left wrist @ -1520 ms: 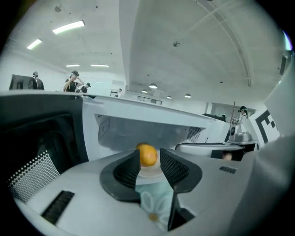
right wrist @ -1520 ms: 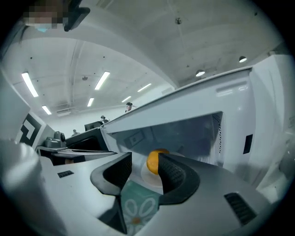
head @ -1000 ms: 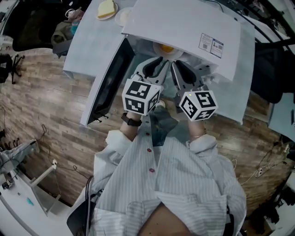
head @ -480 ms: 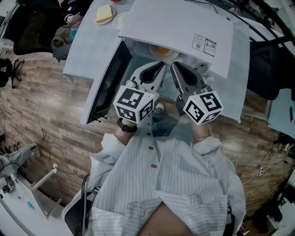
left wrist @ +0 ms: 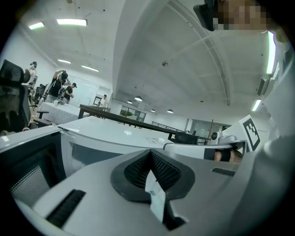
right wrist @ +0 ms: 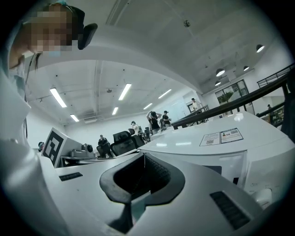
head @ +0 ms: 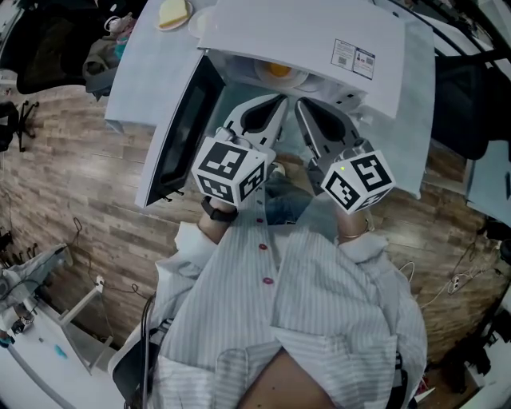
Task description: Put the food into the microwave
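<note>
The white microwave [head: 319,40] stands with its door [head: 180,132] swung open to the left. Inside on a white plate lies the yellow food [head: 281,70]. My left gripper [head: 281,99] and right gripper [head: 299,102] hover side by side just in front of the opening, pointing into it. Both are shut with nothing between the jaws. In the left gripper view the left gripper [left wrist: 150,153] has its pads together, and the microwave [left wrist: 110,136] lies beyond. The right gripper view shows the right gripper [right wrist: 144,155] closed too, beside the labelled microwave [right wrist: 221,143].
On the pale table [head: 140,72] left of the microwave sits a plate with a piece of bread [head: 174,13]. A wooden floor [head: 72,168] surrounds the table. Office chairs and people stand far off in the gripper views.
Both grippers' jaws have closed, with nothing in them, and have lifted a little in front of the opening. The plate of food stays inside the microwave.
</note>
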